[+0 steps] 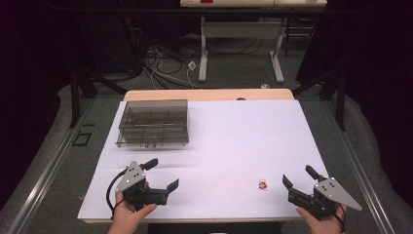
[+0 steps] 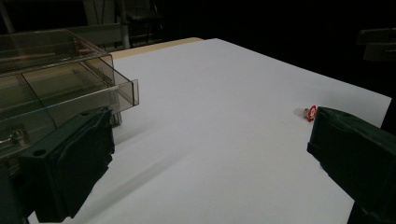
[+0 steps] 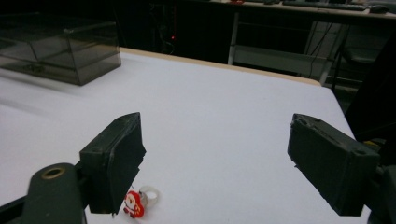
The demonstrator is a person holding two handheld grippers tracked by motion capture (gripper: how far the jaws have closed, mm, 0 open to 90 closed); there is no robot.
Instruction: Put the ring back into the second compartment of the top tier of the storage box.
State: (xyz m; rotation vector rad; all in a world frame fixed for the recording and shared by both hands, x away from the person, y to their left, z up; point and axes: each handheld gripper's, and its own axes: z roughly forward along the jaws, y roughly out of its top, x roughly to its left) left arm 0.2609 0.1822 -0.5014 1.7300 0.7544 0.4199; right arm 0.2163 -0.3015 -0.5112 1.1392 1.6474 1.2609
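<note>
Right gripper view looks along two black fingers [image 3: 114, 161] spread wide with nothing between them; just in front of the left-hand one, a small red-and-white charm [image 3: 134, 204] with a pale ring attached lies flat on the white sheet. It sits slightly outside the gap rather than centred in it, so I judge this right gripper [image 1: 295, 179] would have to shift sideways before closing. Seen from the high view, the charm [image 1: 263, 185] lies near the front edge of the bench [image 1: 253, 131], just to the left of the right gripper, apart from it and not touched.

The left gripper [image 1: 162, 174] is likewise wide open and empty, held low over the near left part of the sheet by the person's left hand [image 1: 127, 214]. Its own view shows both fingers [image 2: 70, 163] hanging apart above bare sheet, pointed across the bench toward the charm [image 2: 310, 112], which is far off at the right.

Farther out, a smoky clear compartment box [image 1: 153, 123] stands at the far left of the sheet, well apart from the charm. One drawer [image 2: 123, 91] juts out slightly on the near side, probably to receive the charm.
</note>
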